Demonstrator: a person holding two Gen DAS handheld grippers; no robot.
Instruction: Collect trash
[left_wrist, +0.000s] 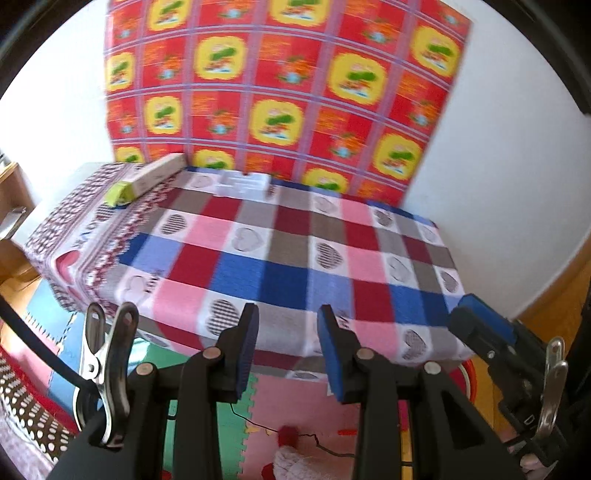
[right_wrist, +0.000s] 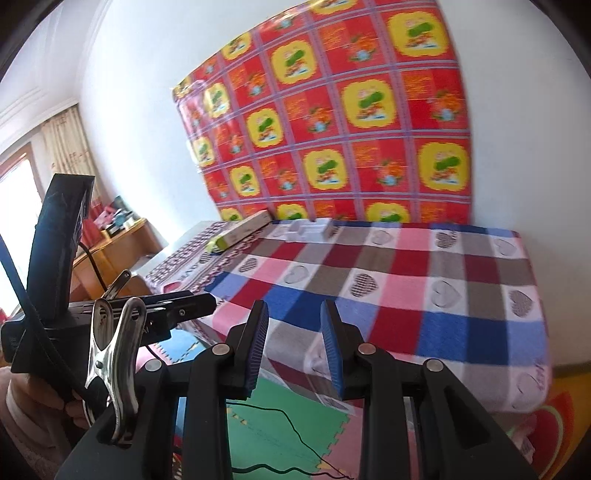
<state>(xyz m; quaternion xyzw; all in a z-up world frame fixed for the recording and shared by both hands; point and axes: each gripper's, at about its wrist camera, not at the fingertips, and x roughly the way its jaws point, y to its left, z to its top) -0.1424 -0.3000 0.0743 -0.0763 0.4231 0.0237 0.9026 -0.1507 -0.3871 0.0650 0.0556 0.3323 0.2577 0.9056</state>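
Black plastic left gripper (left_wrist: 286, 347) and right gripper (right_wrist: 294, 345), blue ribbed pads (right_wrist: 258, 347), round metal pivot pins, silver spring clamp (right_wrist: 112, 365), black cable, pale sleeve cuff.

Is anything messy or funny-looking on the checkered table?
A long cardboard box lies askew at the far left of the table, its yellow-green end flap hanging open. Beside it sits a white tray-like piece, too blurred to identify.

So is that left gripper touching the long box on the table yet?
Apart. In the left wrist view the left gripper hangs open at the near edge; the long box lies far back.
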